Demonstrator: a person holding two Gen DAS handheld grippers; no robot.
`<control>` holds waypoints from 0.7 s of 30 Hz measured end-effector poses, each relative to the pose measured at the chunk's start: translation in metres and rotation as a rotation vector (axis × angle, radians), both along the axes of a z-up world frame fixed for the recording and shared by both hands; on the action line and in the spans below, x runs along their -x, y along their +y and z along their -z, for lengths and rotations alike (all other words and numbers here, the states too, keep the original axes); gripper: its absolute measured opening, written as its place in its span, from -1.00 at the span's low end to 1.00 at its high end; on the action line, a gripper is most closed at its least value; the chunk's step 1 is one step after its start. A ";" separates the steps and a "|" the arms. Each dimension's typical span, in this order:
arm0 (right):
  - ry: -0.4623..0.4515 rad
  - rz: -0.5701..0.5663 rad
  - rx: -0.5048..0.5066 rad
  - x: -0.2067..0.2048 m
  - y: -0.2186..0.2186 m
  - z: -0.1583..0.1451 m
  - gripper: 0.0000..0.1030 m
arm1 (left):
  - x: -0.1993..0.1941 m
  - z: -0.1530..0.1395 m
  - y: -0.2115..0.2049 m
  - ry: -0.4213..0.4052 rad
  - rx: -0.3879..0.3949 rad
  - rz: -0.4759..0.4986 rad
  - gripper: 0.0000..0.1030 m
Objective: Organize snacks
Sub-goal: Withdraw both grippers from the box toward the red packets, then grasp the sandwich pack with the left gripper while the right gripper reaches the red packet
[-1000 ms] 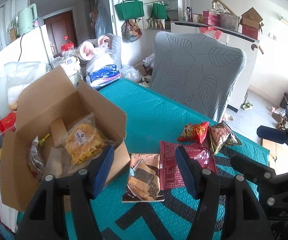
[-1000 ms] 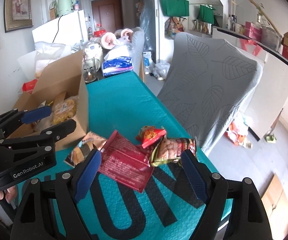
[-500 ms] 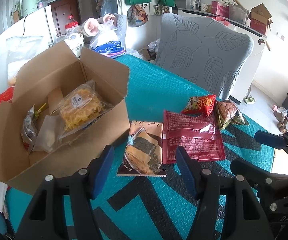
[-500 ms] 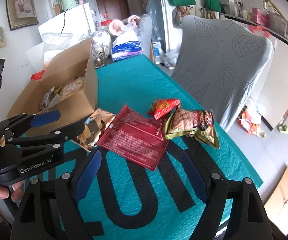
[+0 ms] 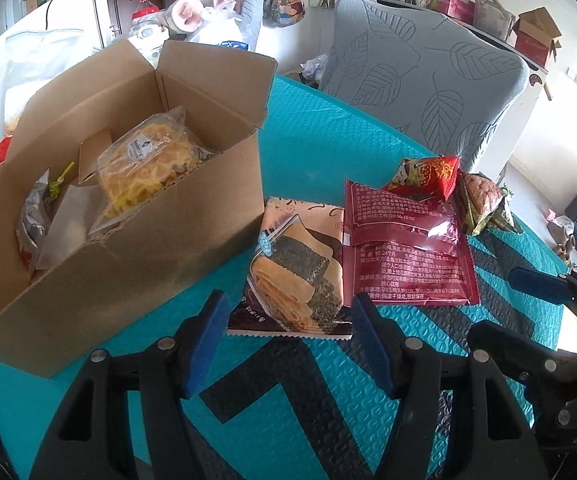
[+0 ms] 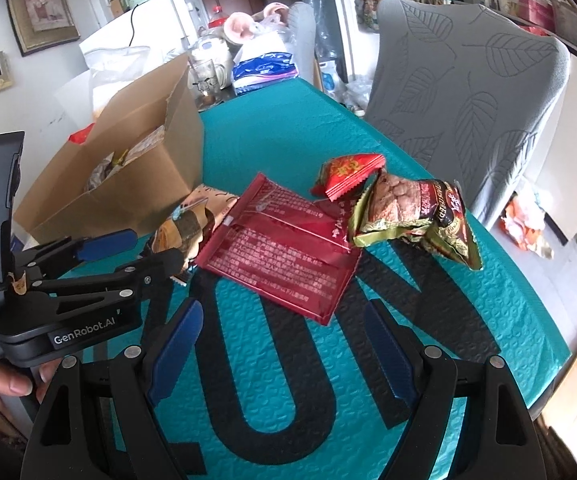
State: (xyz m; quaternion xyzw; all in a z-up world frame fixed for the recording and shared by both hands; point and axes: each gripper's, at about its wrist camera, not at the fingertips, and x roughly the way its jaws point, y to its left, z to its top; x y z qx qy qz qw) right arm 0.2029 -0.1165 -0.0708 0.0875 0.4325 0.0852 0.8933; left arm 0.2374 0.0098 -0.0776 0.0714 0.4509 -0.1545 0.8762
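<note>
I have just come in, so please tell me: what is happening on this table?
A person holds two grippers, sorting snacks into a cardboard box. The left gripper is open, right in front of the seaweed roll packet. The right gripper is open and empty, near the dark red packet. Four packets lie on the teal mat.

Counter (image 6: 272,128) beyond the packets is bare teal up to the chair (image 6: 468,76) — open passage there. Cardboard box (image 5: 136,216) blocks the left side, its raised flaps (image 5: 216,76) walling the far edge; top open. Seaweed snack packet (image 5: 296,272) lies just beside the box wall — tight gap. Near edge of counter free.
</note>
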 end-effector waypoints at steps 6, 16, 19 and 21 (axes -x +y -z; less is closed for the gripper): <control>0.029 0.007 -0.046 -0.011 -0.008 0.009 0.62 | -0.017 0.010 -0.006 0.045 -0.012 -0.012 0.23; 0.047 0.026 -0.047 -0.023 -0.015 0.017 0.64 | -0.044 0.020 -0.013 0.079 -0.023 0.018 0.23; 0.051 0.038 -0.051 -0.024 -0.020 0.018 0.65 | -0.054 0.022 -0.013 0.091 -0.008 0.016 0.23; 0.053 0.052 -0.047 -0.025 -0.024 0.019 0.65 | -0.059 0.022 -0.013 0.091 0.002 0.015 0.23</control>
